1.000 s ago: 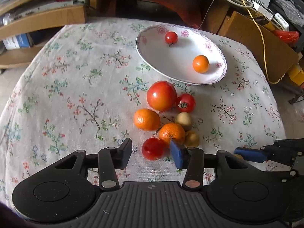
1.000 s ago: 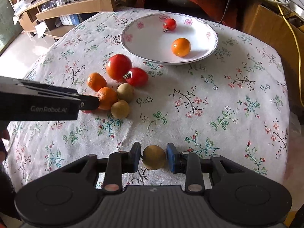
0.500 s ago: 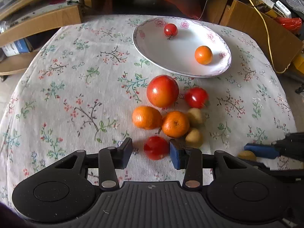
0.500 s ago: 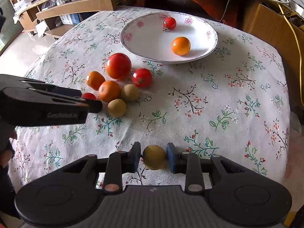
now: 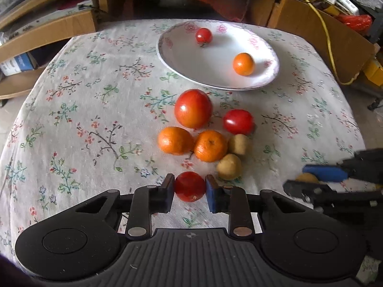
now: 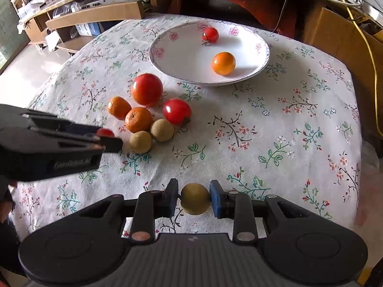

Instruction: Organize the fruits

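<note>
Left gripper (image 5: 189,187) pinching a small tomato (image 5: 189,186), pads touching both its sides. Right gripper (image 6: 194,199) clamped on a brown fruit (image 6: 195,198); kind of fruit hard to make out. In the right view only a red sliver of the tomato showing past the left fingers (image 6: 112,143). On the cloth (image 5: 83,110): big tomato (image 5: 193,108), mid tomato (image 5: 238,121), two oranges (image 5: 175,140) touching, two brown fruits (image 5: 229,166) beside them. In the plate (image 5: 182,59): a tomato and an orange, apart. Lower cloth hidden by gripper bodies.
</note>
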`<state>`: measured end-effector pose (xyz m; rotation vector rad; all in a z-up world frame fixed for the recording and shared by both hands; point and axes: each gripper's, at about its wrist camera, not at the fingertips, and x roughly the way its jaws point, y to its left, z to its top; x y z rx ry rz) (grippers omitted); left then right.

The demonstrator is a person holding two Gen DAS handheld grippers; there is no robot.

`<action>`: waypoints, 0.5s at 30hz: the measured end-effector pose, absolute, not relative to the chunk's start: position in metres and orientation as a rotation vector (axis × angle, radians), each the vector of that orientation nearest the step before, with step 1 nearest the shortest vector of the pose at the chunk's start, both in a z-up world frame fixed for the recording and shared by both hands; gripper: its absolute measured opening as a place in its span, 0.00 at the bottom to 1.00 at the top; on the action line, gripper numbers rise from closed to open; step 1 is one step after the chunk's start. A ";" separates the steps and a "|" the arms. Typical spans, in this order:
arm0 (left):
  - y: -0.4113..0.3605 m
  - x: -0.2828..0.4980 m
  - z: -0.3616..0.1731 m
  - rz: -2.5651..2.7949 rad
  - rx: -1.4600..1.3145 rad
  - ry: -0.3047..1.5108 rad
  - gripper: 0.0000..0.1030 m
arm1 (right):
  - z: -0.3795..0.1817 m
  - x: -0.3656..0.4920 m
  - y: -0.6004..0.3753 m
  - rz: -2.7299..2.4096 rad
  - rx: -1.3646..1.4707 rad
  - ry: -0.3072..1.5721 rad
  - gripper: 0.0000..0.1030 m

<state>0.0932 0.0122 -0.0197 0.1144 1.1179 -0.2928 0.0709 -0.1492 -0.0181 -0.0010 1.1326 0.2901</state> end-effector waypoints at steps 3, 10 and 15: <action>0.008 0.088 -0.016 -0.310 0.120 1.110 0.34 | -0.016 0.071 -0.154 0.288 0.016 1.130 0.29; 0.000 0.089 -0.007 -0.339 0.096 1.096 0.34 | -0.010 0.072 -0.162 0.281 0.055 1.114 0.29; -0.005 0.091 -0.001 -0.352 0.088 1.079 0.34 | -0.005 0.076 -0.161 0.278 0.064 1.096 0.29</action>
